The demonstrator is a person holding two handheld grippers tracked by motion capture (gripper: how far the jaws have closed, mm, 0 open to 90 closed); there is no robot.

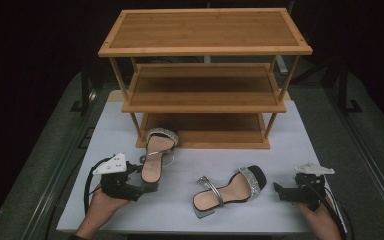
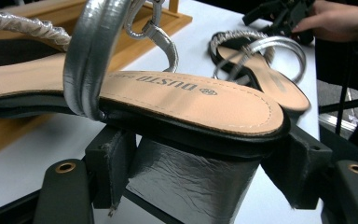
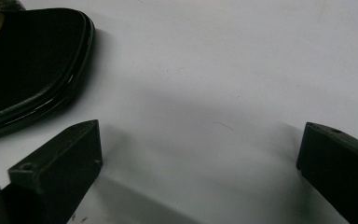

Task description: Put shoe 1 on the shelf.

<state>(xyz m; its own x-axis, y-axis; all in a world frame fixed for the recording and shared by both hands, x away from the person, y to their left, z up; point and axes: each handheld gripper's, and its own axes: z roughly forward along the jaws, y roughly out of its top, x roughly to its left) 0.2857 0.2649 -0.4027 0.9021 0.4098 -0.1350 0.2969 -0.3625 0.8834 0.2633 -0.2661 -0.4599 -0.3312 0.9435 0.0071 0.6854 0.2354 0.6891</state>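
White tabletop (image 1: 190,210), dark surround, wooden three-tier shoe rack (image 1: 205,80) standing at the far edge.

Left tongs (image 1: 141,176): clamped across the silver block heel of the left sandal (image 1: 156,155). In the left gripper view the pads (image 2: 109,163) press the heel from both sides, insole on top. Sandal's long axis runs away from the hand, toe with its glitter strap pointing at the rack's bottom shelf (image 1: 205,131) and lying just at its left front corner. Judgement: shoe is headed onto that shelf; a push along its own axis, slightly rightward, would clear the rack's post.

Right tongs (image 1: 279,191): spread wide, nothing between them, low over bare tabletop. Second sandal (image 1: 230,190) lies just to their left, toe toward them, heel pointing away toward the left hand. Right hand is the nearer one; it would grip at the toe end unless it reaches round.
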